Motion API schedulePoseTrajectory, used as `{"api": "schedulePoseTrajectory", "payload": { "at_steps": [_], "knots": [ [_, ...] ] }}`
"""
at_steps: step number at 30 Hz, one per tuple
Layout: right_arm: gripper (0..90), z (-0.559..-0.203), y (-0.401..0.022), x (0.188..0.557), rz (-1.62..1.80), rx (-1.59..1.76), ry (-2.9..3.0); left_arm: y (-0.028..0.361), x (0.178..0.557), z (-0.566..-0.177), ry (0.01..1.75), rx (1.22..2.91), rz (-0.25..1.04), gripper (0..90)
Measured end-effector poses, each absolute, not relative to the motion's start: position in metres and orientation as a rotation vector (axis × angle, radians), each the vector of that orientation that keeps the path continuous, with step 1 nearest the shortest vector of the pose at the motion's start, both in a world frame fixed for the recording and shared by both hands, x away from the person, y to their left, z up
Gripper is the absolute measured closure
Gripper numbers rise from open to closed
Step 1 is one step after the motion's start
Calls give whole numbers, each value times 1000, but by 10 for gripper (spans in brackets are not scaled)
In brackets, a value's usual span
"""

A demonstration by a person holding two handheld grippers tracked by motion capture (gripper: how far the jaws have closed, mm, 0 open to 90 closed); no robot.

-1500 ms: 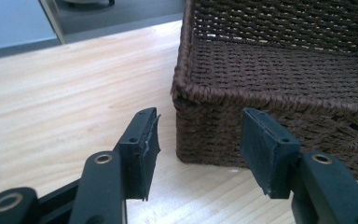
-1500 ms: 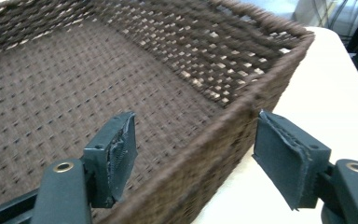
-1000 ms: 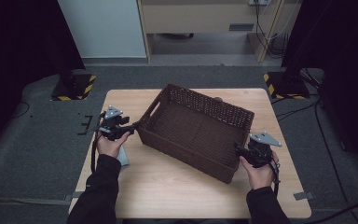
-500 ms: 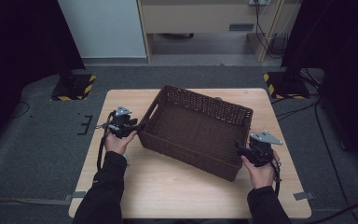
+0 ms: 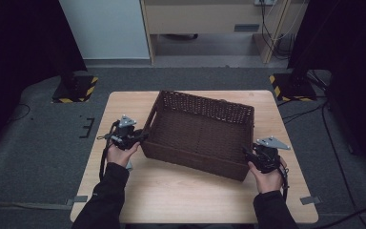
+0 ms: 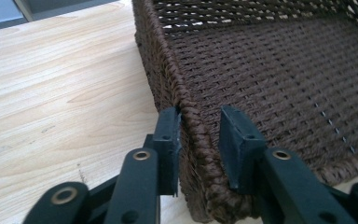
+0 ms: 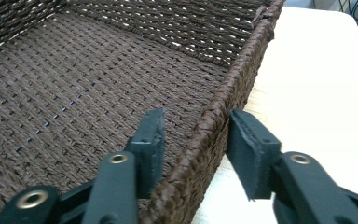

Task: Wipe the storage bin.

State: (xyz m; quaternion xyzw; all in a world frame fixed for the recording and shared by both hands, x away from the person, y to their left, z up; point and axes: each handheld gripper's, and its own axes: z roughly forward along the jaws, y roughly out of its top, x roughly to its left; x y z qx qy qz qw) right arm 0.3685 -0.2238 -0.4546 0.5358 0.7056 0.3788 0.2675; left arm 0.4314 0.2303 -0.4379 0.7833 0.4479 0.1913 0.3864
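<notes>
- Straddling the rim of the woven basket (image 5: 202, 136), the left gripper (image 5: 140, 137) stands at the basket's left short wall, near the corner closest to the person.
- In the left gripper view, the left gripper (image 6: 199, 140) has one jaw outside the wall and one inside. The outer pad (image 6: 170, 135) lies against the weave; a narrow gap shows between the rim and the inner pad. The jaws have just been closing, with the basket wall (image 6: 191, 135) between them. A firm clamp is not shown: the wall is not yet pinched from both sides.
- The right gripper (image 5: 249, 153) stands at the basket's right short wall, near the corner closest to the person.
- In the right gripper view, the right gripper (image 7: 193, 140) also straddles the rim (image 7: 214, 126). Gaps show on both sides of the wall, so the pads do not press on it. These jaws have also just been closing around the wall.
- The basket is dark brown, rectangular and open-topped. It rests on the light wooden table (image 5: 181, 191), turned at a slight angle to the table edges, roughly central between the two hands.
- The person's forearms in dark sleeves (image 5: 107, 195) enter from the near table edge.
</notes>
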Motion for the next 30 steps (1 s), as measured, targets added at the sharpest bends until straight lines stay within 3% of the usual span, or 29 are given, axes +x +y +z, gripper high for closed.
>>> {"api": "schedulePoseTrajectory", "payload": {
  "at_steps": [7,12,20,23,30],
  "knots": [
    [600,-453,-226,376,1014,1422,1932,235,440,-444,1139,1954,411,647],
    [495,-445,-228,372,1058,1407,1897,231,433,-444,1153,1988,435,673],
    [492,-446,-224,372,1020,1427,1907,227,409,-444,1154,1984,444,653],
    [511,-452,-224,374,992,1445,1918,225,399,-445,1166,1966,441,641],
    [647,-457,-225,379,975,1468,1923,223,391,-445,1166,1960,452,605]
  ]
}}
